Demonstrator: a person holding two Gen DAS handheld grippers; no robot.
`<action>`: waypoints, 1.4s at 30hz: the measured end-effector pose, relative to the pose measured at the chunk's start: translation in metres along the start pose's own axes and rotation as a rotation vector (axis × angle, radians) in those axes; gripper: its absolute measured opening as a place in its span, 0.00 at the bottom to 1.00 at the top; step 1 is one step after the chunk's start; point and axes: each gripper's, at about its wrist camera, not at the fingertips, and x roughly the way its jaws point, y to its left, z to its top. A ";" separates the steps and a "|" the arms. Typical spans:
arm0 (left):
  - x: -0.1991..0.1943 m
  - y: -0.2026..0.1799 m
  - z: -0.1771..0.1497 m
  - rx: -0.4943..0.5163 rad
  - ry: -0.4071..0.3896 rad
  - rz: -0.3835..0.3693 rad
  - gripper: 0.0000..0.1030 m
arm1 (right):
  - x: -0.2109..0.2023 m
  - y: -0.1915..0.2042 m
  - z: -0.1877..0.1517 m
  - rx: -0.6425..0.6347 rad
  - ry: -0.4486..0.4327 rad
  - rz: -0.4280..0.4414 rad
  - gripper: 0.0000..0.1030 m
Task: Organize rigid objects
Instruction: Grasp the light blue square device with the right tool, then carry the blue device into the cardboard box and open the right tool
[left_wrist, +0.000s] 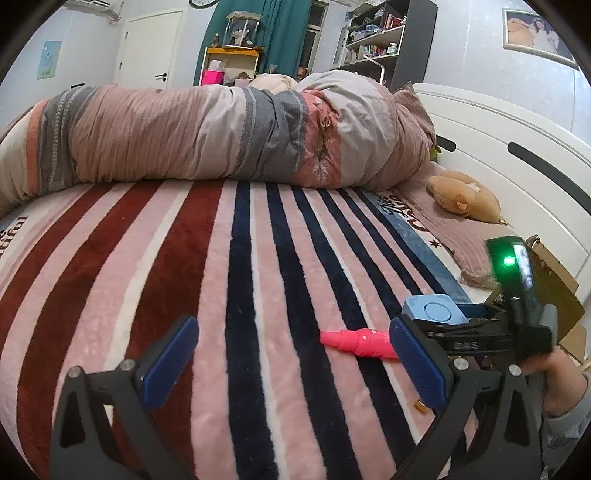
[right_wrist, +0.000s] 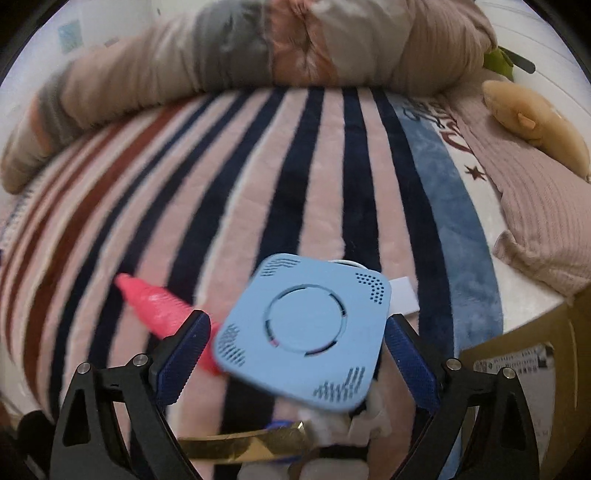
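A light blue square device (right_wrist: 306, 334) with a round centre sits between the fingers of my right gripper (right_wrist: 295, 354), which is shut on it just above the striped blanket. It also shows in the left wrist view (left_wrist: 432, 310), held by the right gripper (left_wrist: 461, 325). A pink bottle (right_wrist: 162, 310) lies on the blanket left of the device; in the left wrist view (left_wrist: 354, 343) it lies ahead, partly behind my right-hand finger. My left gripper (left_wrist: 291, 365) is open and empty, low over the blanket.
A rolled duvet (left_wrist: 207, 133) lies across the far side of the bed. A brown plush toy (left_wrist: 461, 195) lies on a pillow by the white headboard (left_wrist: 517, 147). A cardboard box (right_wrist: 524, 373) stands at the right. A gold strip (right_wrist: 243, 446) lies below the device.
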 end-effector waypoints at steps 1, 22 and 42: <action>0.000 -0.001 -0.001 0.004 0.001 0.003 0.99 | 0.002 -0.003 0.001 -0.005 -0.003 0.010 0.92; 0.001 0.019 0.001 -0.063 0.008 -0.002 0.99 | -0.044 0.079 -0.050 -0.337 -0.102 0.451 0.80; 0.019 0.016 -0.007 -0.035 0.089 -0.006 0.99 | -0.045 0.106 -0.075 -0.497 -0.016 0.176 0.81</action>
